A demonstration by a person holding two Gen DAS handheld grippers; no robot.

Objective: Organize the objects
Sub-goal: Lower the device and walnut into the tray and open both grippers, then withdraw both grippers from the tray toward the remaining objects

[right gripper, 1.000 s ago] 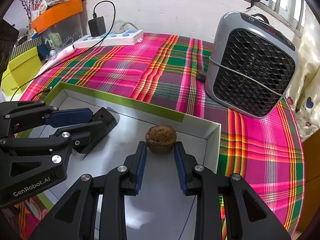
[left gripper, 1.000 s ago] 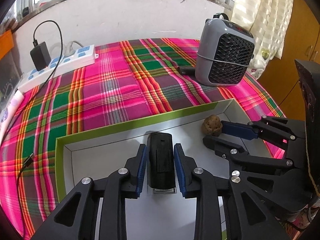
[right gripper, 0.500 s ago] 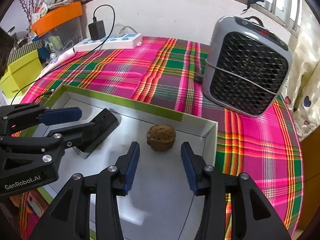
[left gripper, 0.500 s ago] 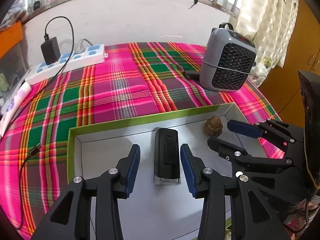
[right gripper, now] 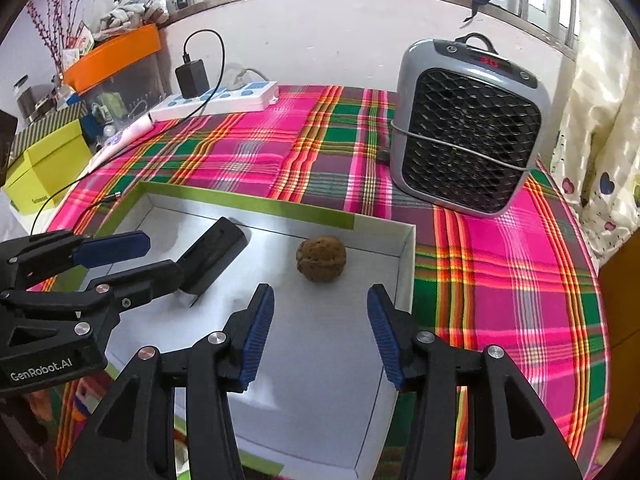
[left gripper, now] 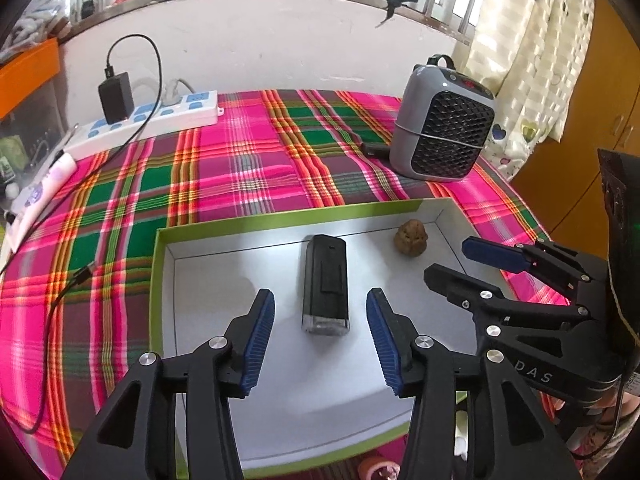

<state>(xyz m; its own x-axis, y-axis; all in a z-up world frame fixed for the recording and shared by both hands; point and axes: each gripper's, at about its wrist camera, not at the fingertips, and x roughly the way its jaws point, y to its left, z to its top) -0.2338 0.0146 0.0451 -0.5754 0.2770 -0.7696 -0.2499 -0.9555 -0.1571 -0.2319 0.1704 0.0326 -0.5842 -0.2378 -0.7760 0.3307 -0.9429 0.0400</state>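
Observation:
A black oblong device lies flat in a white box with a green rim. A brown walnut lies near the box's far right corner. My left gripper is open and empty, raised above and behind the device. My right gripper is open and empty, raised behind the walnut. The device and the box wall also show in the right wrist view. Each gripper shows in the other's view, the right and the left.
A grey fan heater stands at the back right on the plaid tablecloth. A white power strip with a black charger lies at the back left. A yellow-green box and an orange bin sit left.
Both grippers opened, releasing the device and the walnut in the box, then pulled back and up away from them.

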